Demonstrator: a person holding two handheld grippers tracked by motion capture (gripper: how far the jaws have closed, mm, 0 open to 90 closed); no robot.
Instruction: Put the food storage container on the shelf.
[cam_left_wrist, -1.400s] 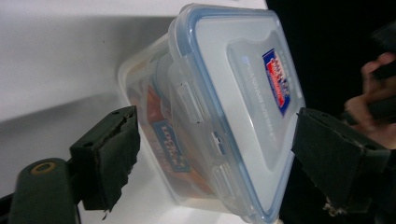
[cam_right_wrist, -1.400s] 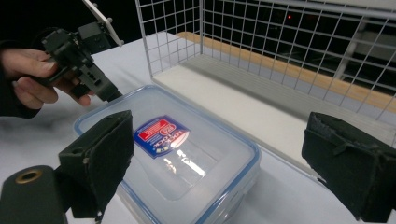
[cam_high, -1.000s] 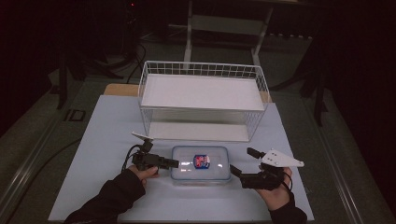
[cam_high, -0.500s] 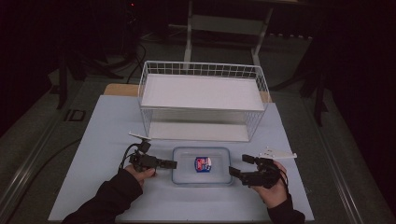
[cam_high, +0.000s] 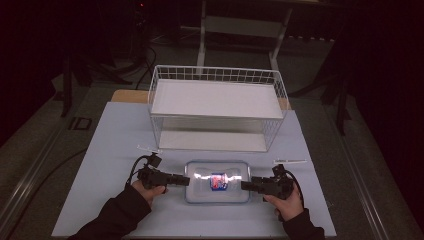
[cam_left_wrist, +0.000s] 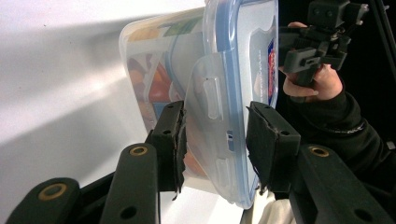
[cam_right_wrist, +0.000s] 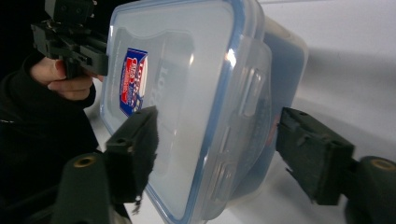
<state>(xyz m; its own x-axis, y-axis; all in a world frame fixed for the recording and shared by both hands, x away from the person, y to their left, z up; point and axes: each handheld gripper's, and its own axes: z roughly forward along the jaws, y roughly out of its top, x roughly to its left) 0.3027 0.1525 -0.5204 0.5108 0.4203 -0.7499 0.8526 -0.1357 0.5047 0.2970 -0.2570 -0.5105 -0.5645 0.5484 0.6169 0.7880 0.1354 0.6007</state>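
The container (cam_high: 217, 182) was clear, glossy plastic with a blue-rimmed lid and a printed paper-like label. The fingers (cam_left_wrist: 170, 140) were matt black plastic with rough, frayed pads. The basket (cam_high: 216, 107) was white-coated wire. The tabletop (cam_high: 110, 145) looked smooth, matt.

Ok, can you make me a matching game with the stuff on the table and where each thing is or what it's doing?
Things:
1. box
2. basket
3. left gripper
4. right gripper

States:
A. white wire, at the far side of the table
B. jaws shut on one end of the box
C. clear with a blue-edged lid, lying between the two grippers
D. jaws around the other end, closing in, pads not yet pressing

Pairs: 1-C, 2-A, 3-B, 4-D
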